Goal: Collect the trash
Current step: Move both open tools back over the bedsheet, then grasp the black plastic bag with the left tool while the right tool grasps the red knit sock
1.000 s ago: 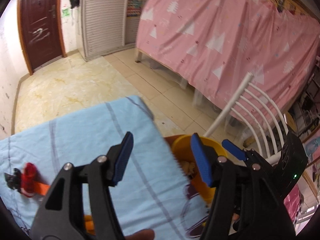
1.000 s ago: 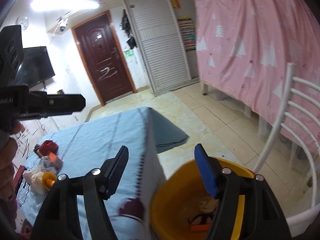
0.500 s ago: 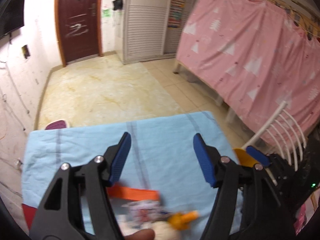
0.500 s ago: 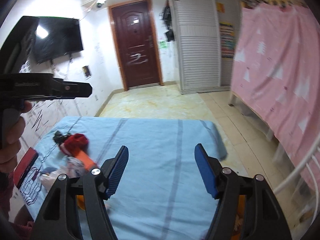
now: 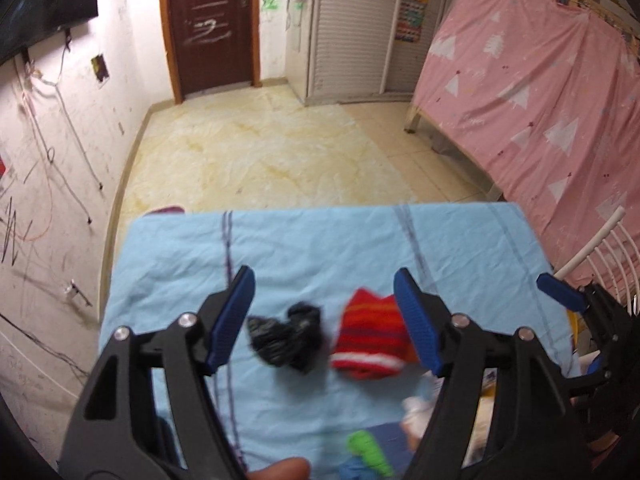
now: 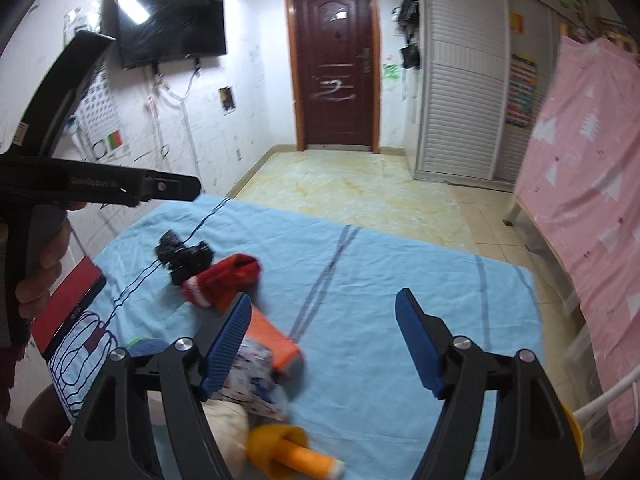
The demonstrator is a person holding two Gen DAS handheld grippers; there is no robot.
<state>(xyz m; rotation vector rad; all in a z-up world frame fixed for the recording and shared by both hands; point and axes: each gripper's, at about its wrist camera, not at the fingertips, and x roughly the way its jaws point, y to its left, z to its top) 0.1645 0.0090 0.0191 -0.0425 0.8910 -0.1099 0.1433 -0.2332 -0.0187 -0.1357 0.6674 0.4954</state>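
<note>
Both jaws opening, empty: left hand-held gripper [image 5: 324, 316] is hovering over the black crumpled bag [image 5: 286, 338] on the worktop [image 5: 320, 240], red sock [image 5: 370, 338] at 3 o'clock; right hand-held gripper [image 6: 322, 340] is idling. Bag is looking light, soft; pinch its bunched middle.

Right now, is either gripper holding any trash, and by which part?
Nothing is held. The left gripper frames the black crumpled piece and red striped cloth without touching; the right gripper is empty. Both are opening.
</note>
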